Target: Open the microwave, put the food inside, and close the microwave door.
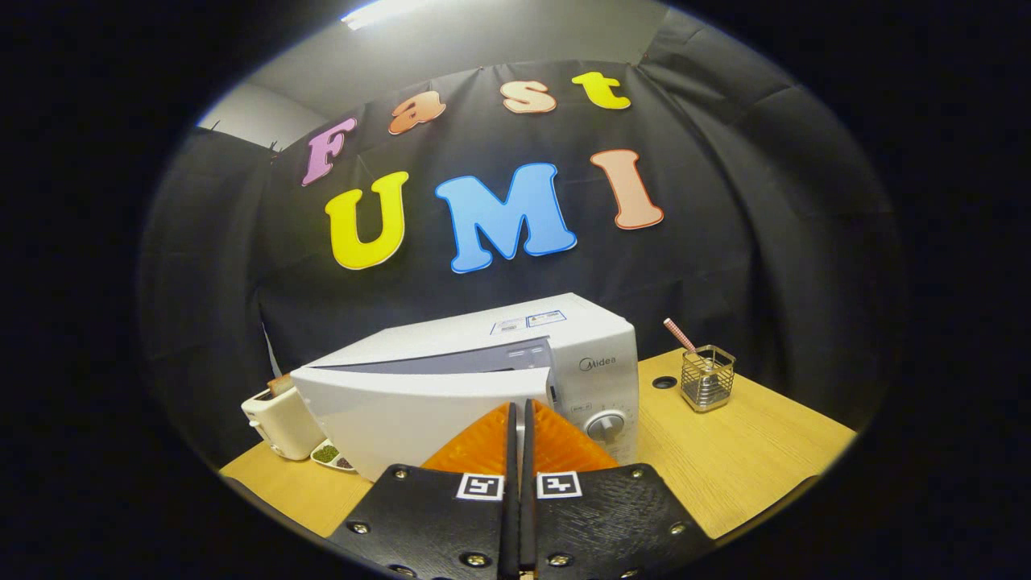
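Microwave [483, 354] sat long side across the counter [749, 451], front facing the fingers, door [419, 411] swung partly ajar. Gripper [519, 415] level, fingers clenched together, empty, tips at the door's free edge.

The gripper [519, 419] at the frame's lower centre has its fingers closed together, empty, tips against the microwave [483, 379] door [419, 411], which stands ajar on the table [749, 451].

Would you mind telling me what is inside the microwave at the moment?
The microwave door stands partly ajar, but it covers the cavity, so what is inside cannot be seen. The gripper fingers are closed together, holding nothing, right at the door's free edge.
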`<control>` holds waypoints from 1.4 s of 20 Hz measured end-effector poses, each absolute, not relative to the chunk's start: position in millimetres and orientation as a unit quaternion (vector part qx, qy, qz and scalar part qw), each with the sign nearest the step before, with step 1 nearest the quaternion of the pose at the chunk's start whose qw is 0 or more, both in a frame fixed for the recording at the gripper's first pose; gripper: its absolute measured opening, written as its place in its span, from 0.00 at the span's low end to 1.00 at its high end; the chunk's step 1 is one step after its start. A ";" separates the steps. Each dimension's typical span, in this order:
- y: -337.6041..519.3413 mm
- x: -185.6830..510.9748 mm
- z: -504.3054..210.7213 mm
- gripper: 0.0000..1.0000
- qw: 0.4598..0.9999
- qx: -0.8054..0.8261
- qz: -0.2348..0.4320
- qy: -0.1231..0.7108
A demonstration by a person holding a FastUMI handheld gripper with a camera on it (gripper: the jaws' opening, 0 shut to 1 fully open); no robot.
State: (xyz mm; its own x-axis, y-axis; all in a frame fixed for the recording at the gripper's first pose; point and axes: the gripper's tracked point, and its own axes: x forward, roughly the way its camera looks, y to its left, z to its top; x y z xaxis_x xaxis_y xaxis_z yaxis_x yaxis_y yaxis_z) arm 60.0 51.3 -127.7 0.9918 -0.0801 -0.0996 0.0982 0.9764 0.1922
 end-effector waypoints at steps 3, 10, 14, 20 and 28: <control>45.7 76.1 -127.9 0.01 0.993 0.090 -0.052 0.048; 37.9 109.4 -125.6 0.01 0.995 0.073 -0.053 0.051; 37.7 113.5 -125.3 0.01 0.995 0.064 -0.056 0.043; 35.2 121.2 -127.8 0.03 0.996 0.058 -0.052 0.040; 33.9 79.5 -96.4 0.53 0.997 0.068 -0.004 0.030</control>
State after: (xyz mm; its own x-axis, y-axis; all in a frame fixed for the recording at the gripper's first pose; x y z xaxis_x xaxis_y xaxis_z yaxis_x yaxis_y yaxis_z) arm 79.5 33.9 -96.4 0.9982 -0.0048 -0.0600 0.0129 0.9907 0.1356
